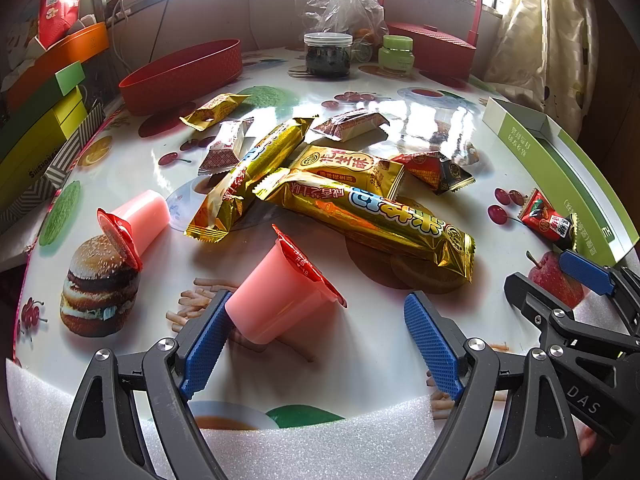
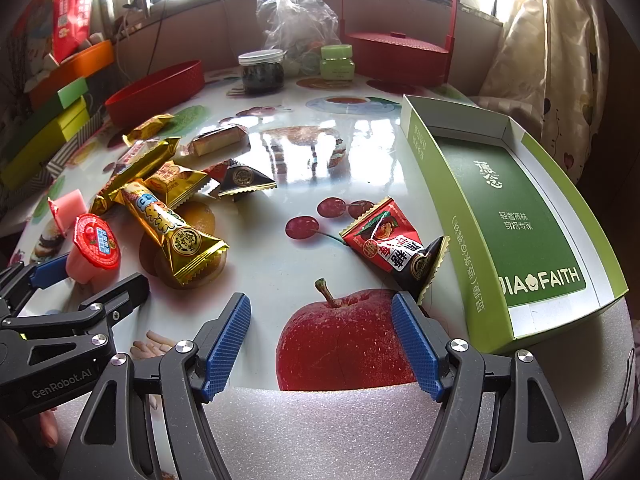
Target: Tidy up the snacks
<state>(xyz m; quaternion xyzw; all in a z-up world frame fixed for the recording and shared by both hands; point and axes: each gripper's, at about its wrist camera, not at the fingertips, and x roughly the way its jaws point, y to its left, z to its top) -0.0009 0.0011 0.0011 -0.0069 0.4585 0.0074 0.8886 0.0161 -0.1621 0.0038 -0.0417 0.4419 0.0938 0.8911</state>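
The left gripper (image 1: 316, 344) has its blue ribbed pads wide apart and holds nothing. A pink plastic jelly cup with a red foil lid (image 1: 280, 292) lies on its side between the pads; its base is against the left pad (image 1: 204, 344), while the right pad is well apart from it. The right gripper (image 2: 320, 344) is also wide apart and empty, above the printed red apple on the glossy white tablecloth (image 2: 320, 152). The black corner of a red and black triangular snack packet (image 2: 394, 244) is just beside its right pad (image 2: 414, 344) (I cannot tell if they touch).

A strip of white foam (image 2: 320, 420) covers the near table edge. To the right the open green cardboard box (image 2: 532, 216) lies with its near corner over the foam. Between the box and the pile of long gold foil snack bars (image 1: 360, 216) the cloth is free.

A second pink jelly cup (image 1: 132, 224) lies left of the pile. Farther away, small wrapped snacks are scattered, then a red oval tray (image 1: 180, 74) at far left, a clear jar with dark contents (image 1: 328, 54), and a red handled basket (image 2: 396, 46) near the window.
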